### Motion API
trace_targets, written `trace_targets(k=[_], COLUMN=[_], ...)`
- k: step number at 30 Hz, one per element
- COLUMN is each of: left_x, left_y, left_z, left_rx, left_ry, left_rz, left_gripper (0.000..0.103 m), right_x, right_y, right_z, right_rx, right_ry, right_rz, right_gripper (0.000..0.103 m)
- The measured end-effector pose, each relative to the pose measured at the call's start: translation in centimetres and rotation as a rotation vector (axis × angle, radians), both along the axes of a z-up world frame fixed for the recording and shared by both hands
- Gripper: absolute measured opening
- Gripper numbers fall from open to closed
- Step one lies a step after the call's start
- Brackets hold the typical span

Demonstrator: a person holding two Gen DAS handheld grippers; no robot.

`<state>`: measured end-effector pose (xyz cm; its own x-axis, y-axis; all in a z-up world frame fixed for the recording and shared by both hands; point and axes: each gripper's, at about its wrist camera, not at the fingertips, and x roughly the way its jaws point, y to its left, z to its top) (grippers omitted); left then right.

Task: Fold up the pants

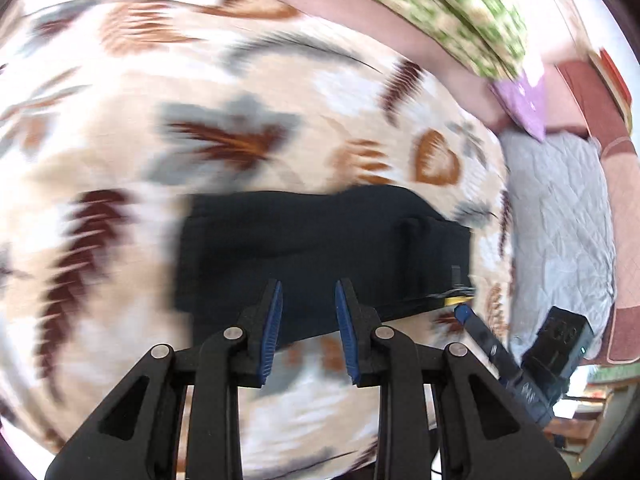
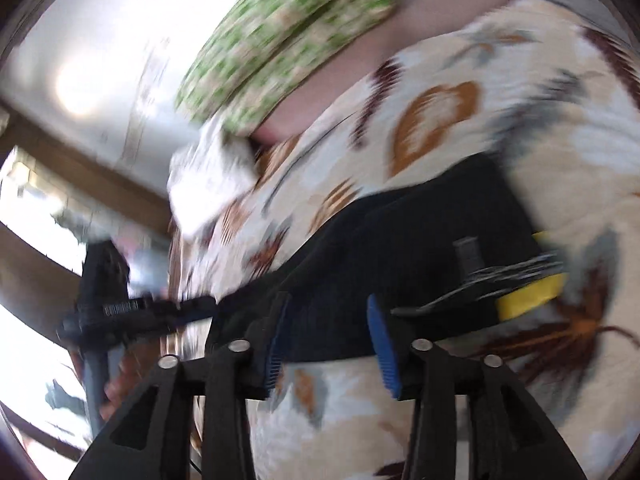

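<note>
The black pants [image 1: 312, 248] lie folded in a compact rectangle on a bed with a leaf-patterned cover [image 1: 200, 120]. A yellow label and cords [image 2: 528, 292] show at their waist end. My left gripper [image 1: 308, 300] is open and empty, just above the pants' near edge. My right gripper [image 2: 328, 312] is open and empty over the pants [image 2: 400, 240] near edge too. The right gripper also shows in the left wrist view [image 1: 492, 344], and the left gripper shows in the right wrist view [image 2: 132, 308]. Both views are motion-blurred.
A green-patterned pillow [image 1: 460, 12] and a purple cloth [image 1: 524, 100] lie at the far side. A grey quilted mat [image 1: 560, 220] lies to the right of the bedcover. A white cloth [image 2: 208, 184] sits by the pillow. Windows [image 2: 36, 208] are at the left.
</note>
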<state>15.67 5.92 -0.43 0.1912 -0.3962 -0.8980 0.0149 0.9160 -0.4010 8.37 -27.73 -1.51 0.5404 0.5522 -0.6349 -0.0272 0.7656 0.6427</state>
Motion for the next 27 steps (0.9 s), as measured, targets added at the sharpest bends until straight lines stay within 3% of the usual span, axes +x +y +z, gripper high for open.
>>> trace_targets(k=[4, 7, 9, 12, 17, 20, 22, 24, 26, 27], left_x=[-1.2, -1.3, -1.0, -0.8, -0.1, 0.6, 1.1, 1.6, 2.3, 2.7], left_y=[5.7, 8.3, 9.4, 10.9, 12.5, 12.8, 12.7, 12.2, 11.7, 11.3], left_z=[-1.0, -2.4, -3.3, -4.0, -5.2, -6.1, -6.6, -6.9, -7.2, -7.4], left_rx=[0.019, -0.022, -0.063, -0.108, -0.174, -0.202, -0.229, -0.270, -0.307, -0.328], left_ry=[0.009, 0.037, 0.059, 0.064, 0.085, 0.102, 0.110, 0.113, 0.114, 0.115], left_rz=[0.064, 0.100, 0.115, 0.130, 0.138, 0.133, 0.126, 0.106, 0.100, 0.094], left_gripper=[0.025, 0.025, 0.025, 0.025, 0.025, 0.025, 0.025, 0.025, 0.025, 0.025], right_x=[-0.4, -1.7, -2.6, -2.5, -0.1, 1.5, 2.2, 2.9, 3.2, 3.2], right_y=[10.7, 17.9, 21.2, 24.9, 28.4, 28.8, 28.5, 27.3, 25.6, 24.5], right_z=[0.4, 0.4, -0.2, -1.5, -5.3, -6.7, -6.7, -6.4, -5.5, -5.1], right_rx=[-0.235, -0.458, -0.567, -0.687, -0.833, -0.849, -0.794, -0.685, -0.585, -0.533], right_ry=[-0.083, -0.187, -0.232, -0.253, -0.187, -0.169, -0.165, -0.155, -0.149, -0.147], right_rz=[0.230, 0.353, 0.414, 0.449, 0.431, 0.396, 0.371, 0.340, 0.303, 0.286], right_gripper=[0.066, 0.067, 0.077, 0.079, 0.080, 0.080, 0.073, 0.050, 0.034, 0.031])
